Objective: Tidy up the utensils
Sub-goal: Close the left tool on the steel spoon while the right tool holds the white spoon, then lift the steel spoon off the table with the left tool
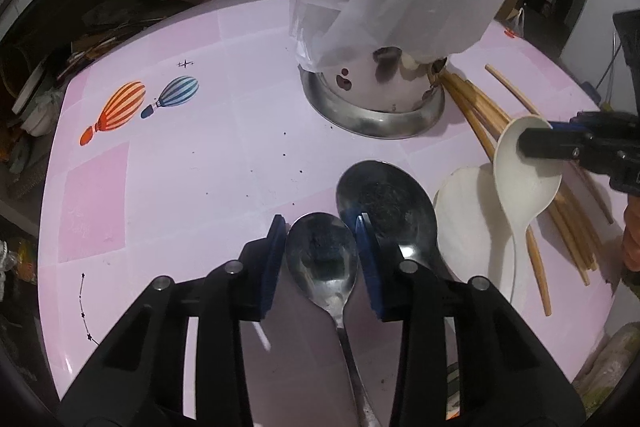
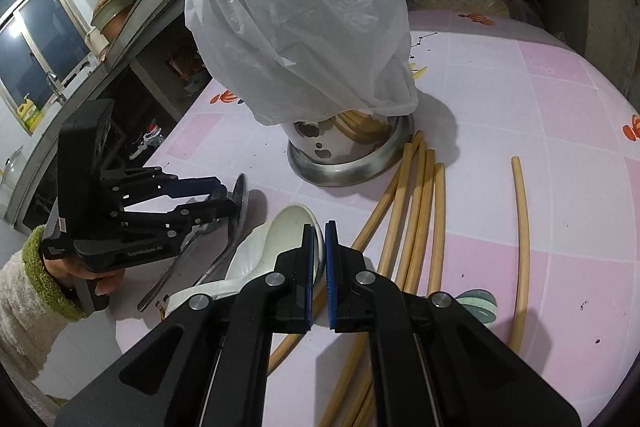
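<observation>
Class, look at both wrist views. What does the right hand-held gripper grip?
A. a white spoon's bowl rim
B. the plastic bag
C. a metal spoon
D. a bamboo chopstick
A: the right hand-held gripper is clamped on the white spoon at its bowl rim.

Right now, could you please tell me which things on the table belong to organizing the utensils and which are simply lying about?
Part of the job:
- small metal spoon, between the left gripper fingers
- large metal spoon
- white spoon, clamped by the right gripper
- second white spoon
- chopsticks
- steel utensil holder

Lying about:
- plastic bag over the holder
- pink tablecloth
</observation>
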